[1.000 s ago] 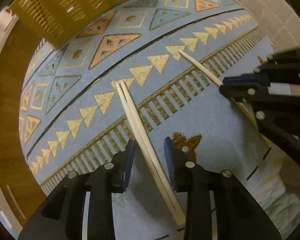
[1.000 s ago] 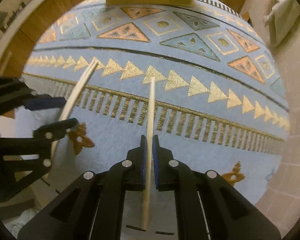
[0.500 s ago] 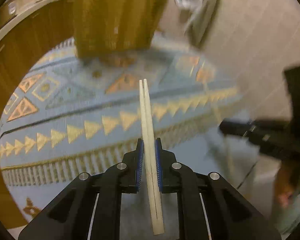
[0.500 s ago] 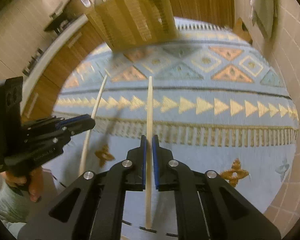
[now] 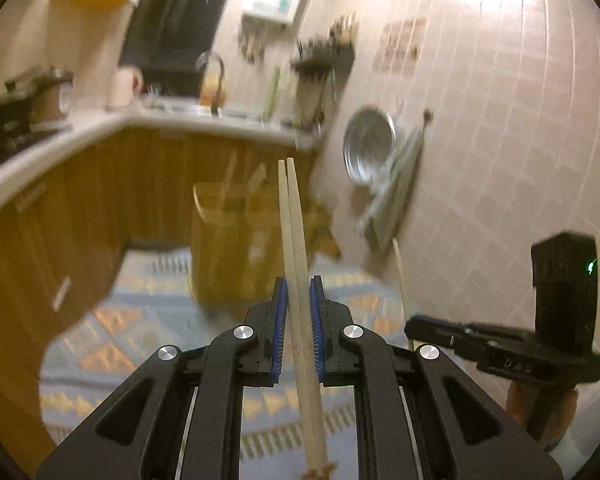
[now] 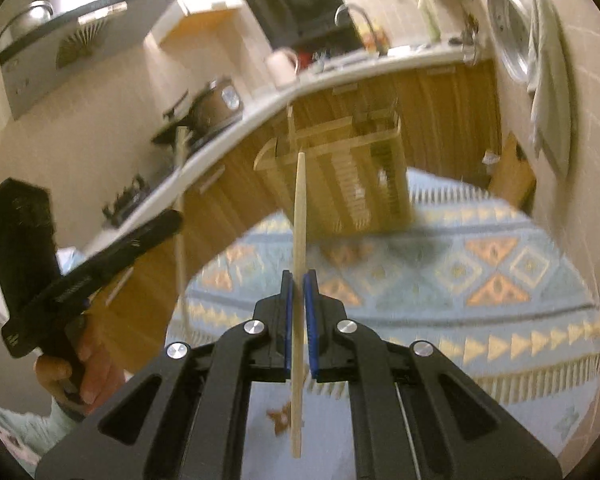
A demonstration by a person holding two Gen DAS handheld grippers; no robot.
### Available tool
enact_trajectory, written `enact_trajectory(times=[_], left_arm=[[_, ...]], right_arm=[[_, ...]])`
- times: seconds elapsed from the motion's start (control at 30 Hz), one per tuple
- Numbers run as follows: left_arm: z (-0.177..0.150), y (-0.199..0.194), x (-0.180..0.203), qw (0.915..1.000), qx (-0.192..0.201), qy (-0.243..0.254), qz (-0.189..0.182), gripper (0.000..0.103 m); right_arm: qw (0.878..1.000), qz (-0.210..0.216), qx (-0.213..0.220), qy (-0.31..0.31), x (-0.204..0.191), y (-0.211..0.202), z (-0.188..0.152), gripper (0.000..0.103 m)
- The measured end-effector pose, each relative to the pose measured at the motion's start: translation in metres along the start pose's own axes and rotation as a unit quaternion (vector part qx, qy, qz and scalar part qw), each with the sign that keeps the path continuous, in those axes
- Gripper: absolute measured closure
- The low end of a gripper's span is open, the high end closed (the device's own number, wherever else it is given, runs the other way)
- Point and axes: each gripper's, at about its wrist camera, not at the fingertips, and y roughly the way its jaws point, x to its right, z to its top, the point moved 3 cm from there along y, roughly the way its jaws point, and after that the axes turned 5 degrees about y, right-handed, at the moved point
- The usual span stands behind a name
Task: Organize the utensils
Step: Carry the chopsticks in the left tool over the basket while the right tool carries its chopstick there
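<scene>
Blue-padded jaws of the left gripper (image 5: pixel 299 312) are clamped on a pair of chopsticks (image 5: pixel 296 264), which lie side by side and run forward from between the pads, their tips pointing up toward the yellow slatted utensil basket (image 5: pixel 236 240). That basket stands on the patterned blue tablecloth (image 5: pixel 140 320), ahead of the gripper and well clear of the chopstick tips. To the right in the left wrist view, the right gripper shows from the side, blurred, with a thin stick rising from it.

In the right wrist view the right gripper (image 6: pixel 299 316) is closed on a single chopstick (image 6: pixel 299 240), held nearly upright in the frame, its upper end overlapping the basket (image 6: pixel 340 184) in the picture; whether it touches the basket cannot be told. The person's left hand (image 6: pixel 80 376) grips the handle of the other tool at the left edge.

Beyond the cloth run wooden cabinets (image 5: pixel 80 200) under a pale counter, and a metal bowl (image 5: pixel 368 148) and a towel hang on the tiled wall (image 5: pixel 500 120).
</scene>
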Motion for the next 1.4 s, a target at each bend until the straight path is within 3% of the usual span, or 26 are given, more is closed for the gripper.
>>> enact_trajectory(times=[0.17,0.43,0.53,0.67,0.8,0.87,1.23,1.4], left_arm=[[0.046,-0.010,-0.003,0.9931,0.106,0.027,0.041,0.094],[0.100,0.012,-0.034,0.9797,0.197,-0.004,0.035,0.094],[0.108,0.031,-0.050,0.9776,0.207,-0.034,0.008,0.094],[0.115,0.053,-0.061,0.9742,0.221,-0.028,0.034,0.094],[0.121,0.069,-0.061,0.9693,0.235,0.001,0.074,0.094],[0.124,0.080,-0.066,0.9693,0.234,-0.006,0.076,0.094],[0.108,0.119,-0.090,0.9737,0.206,-0.039,0.089,0.093],[0.097,0.129,-0.087,0.9734,0.198,-0.019,0.114,0.093]], right_arm=[[0.997,-0.004,0.071,-0.002,0.002,-0.004,0.042,0.098],[0.988,-0.019,0.156,0.005,0.019,0.003,0.120,0.098],[0.985,-0.014,0.174,0.007,0.026,0.017,0.141,0.098],[0.983,-0.019,0.184,0.022,0.036,0.041,0.166,0.098],[0.975,-0.044,0.215,0.026,0.038,0.060,0.189,0.098],[0.972,-0.061,0.226,0.024,0.038,0.072,0.197,0.098],[0.962,-0.114,0.248,0.012,0.047,0.115,0.194,0.098],[0.959,-0.125,0.255,0.006,0.049,0.124,0.186,0.098]])
